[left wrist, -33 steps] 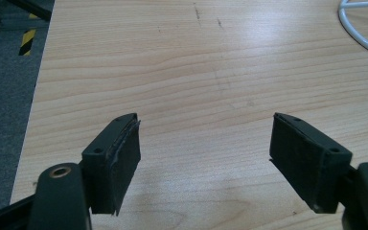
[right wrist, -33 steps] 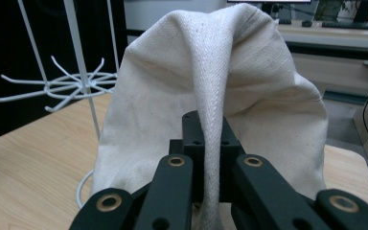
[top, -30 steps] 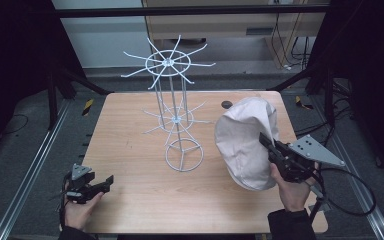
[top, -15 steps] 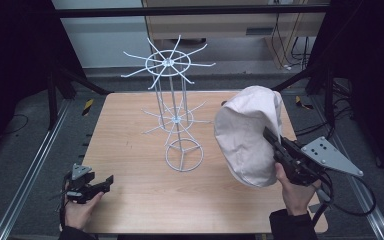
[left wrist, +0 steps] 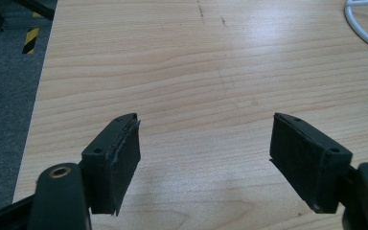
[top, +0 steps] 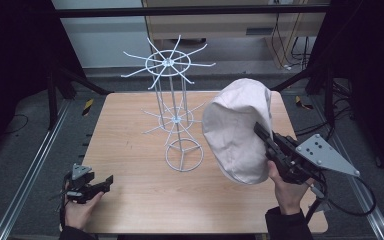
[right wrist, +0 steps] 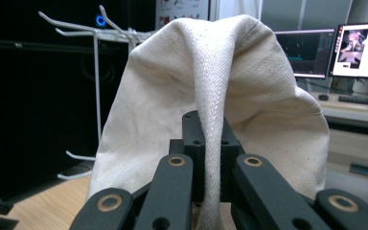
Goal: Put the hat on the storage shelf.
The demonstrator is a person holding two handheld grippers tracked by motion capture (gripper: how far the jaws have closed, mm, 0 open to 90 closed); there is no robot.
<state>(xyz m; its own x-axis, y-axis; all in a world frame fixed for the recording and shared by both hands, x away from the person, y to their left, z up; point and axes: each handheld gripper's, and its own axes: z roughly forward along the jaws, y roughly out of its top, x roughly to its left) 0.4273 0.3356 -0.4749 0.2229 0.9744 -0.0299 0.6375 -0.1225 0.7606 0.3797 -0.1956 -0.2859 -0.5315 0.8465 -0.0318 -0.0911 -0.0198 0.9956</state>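
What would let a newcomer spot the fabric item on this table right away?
Start at the white wire rack standing mid-table on the wooden table. Just to its right, raised off the surface, hangs a cream cloth bag, its woven strap pinched in the right gripper. It is the one soft, pale fabric thing among wire and black hardware.

Light wood bench (top: 130, 150) is sitting on grey carpet floor (top: 20, 135), dark frame rails (top: 25, 175) running alongside. Lit monitors (right wrist: 359, 43) are glowing on a desk (right wrist: 359, 108) behind; surroundings are staying dim.
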